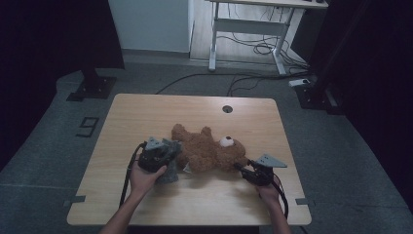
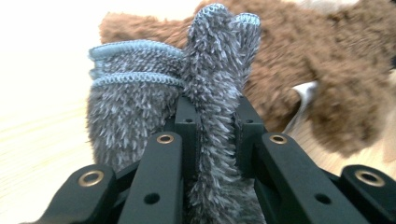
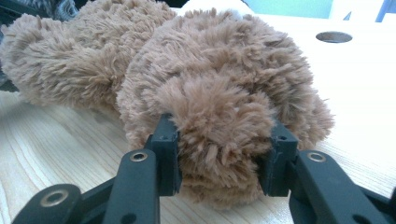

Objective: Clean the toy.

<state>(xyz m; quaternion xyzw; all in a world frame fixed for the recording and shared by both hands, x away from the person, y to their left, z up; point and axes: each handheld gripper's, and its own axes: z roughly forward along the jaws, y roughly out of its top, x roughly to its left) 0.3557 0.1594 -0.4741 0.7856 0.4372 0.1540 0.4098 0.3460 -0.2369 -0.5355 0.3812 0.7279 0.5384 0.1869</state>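
Observation:
A brown teddy bear (image 1: 204, 151) lies on the wooden table (image 1: 146, 112), its head with a white muzzle toward the right. My left gripper (image 1: 170, 154) is at the bear's left end, shut on a grey fuzzy cloth (image 1: 170, 175). In the left gripper view the jaws pinch a fold of that grey cloth (image 2: 130, 93) with its pale blue hem; my left gripper (image 2: 217, 112) has the bear (image 2: 336, 60) just behind it. My right gripper (image 1: 242, 168) is at the bear's head, shut on a plush lump of the bear (image 3: 93, 60); the right gripper (image 3: 219, 135) rests low over the tabletop.
A white tag (image 2: 306, 91) sticks out of the bear's side. The table has a round cable hole (image 1: 227, 108) near its far edge. Beyond it stand a white desk frame (image 1: 253, 24) with floor cables and a dark stand base (image 1: 92, 87).

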